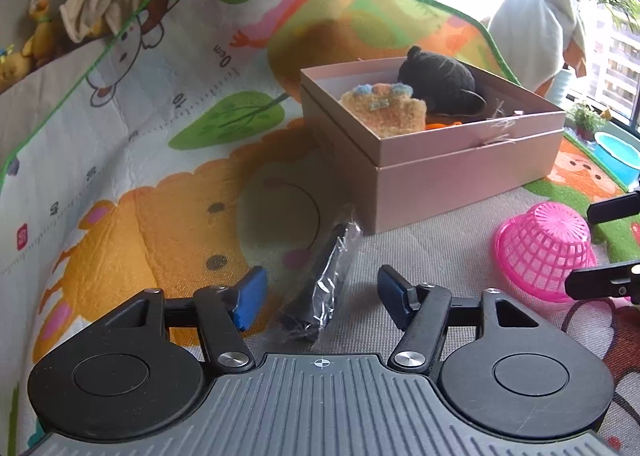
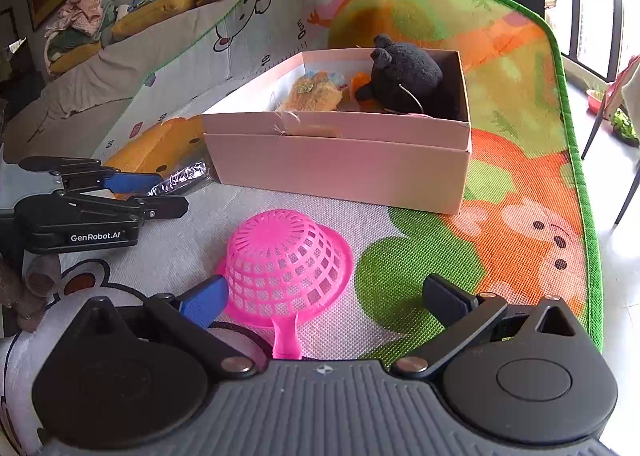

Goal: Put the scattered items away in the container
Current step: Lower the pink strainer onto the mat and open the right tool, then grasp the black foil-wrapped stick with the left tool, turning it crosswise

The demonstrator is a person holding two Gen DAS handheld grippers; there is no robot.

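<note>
One pink cardboard box (image 2: pixel 340 163) sits on one colourful play mat (image 2: pixel 520 183). Inside the box are two soft toys: one black plush (image 2: pixel 404 75) and one orange fuzzy one (image 2: pixel 316 91). Outside the box lie two loose items: one pink plastic basket (image 2: pixel 286 260), upside down, and one black object in a clear wrapper (image 1: pixel 320 288).

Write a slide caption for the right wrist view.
Open right gripper straddles an overturned pink basket; plush toys sit in the box.
</note>
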